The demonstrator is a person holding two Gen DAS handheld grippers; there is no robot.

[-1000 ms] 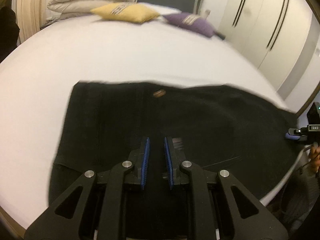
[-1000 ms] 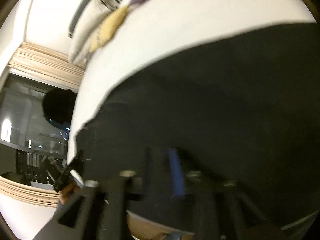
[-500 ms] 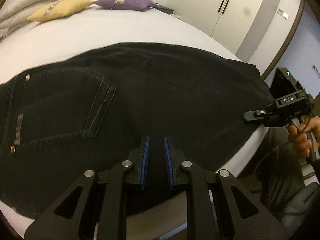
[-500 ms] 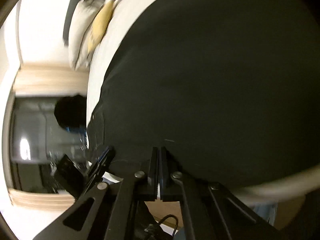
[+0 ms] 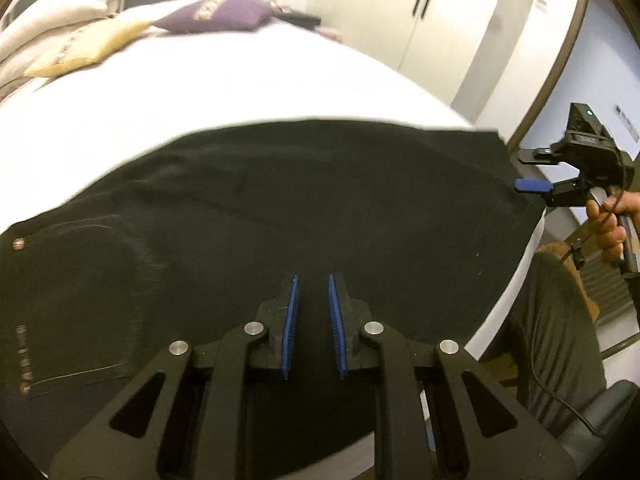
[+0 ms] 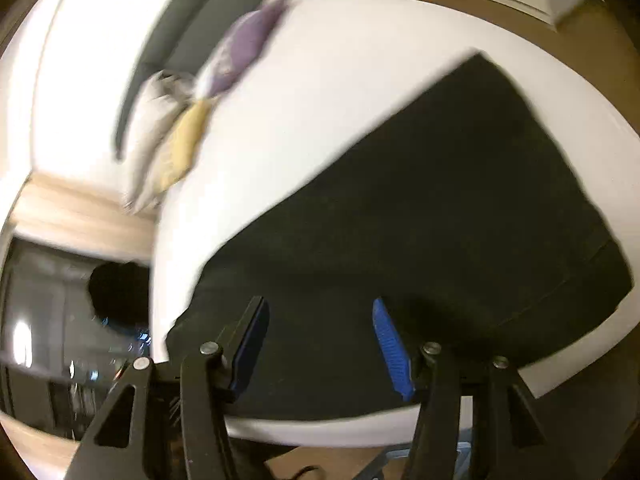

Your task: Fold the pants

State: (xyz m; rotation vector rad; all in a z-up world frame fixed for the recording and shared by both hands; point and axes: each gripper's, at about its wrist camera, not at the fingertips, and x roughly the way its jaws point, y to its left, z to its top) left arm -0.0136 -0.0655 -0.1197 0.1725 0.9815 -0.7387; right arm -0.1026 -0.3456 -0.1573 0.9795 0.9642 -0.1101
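Black pants (image 5: 280,216) lie flat along the near edge of a white bed (image 5: 224,92), back pocket at the left and leg hems at the right. My left gripper (image 5: 313,320) hovers above the middle of the pants, its blue pads a small gap apart and nothing between them. My right gripper (image 6: 320,336) is wide open and empty above the hem end of the pants (image 6: 420,220). It also shows in the left wrist view (image 5: 532,172), just off the right end of the pants.
Yellow (image 5: 80,46) and purple (image 5: 224,14) cushions and folded bedding (image 5: 48,12) sit at the far end of the bed. White wardrobe doors (image 5: 420,28) stand behind. A dark window (image 6: 60,320) is at the left in the right wrist view.
The right gripper has opened wide from shut and drawn back to the hem end. The left gripper has swung further toward the hem end; its gap is unchanged.
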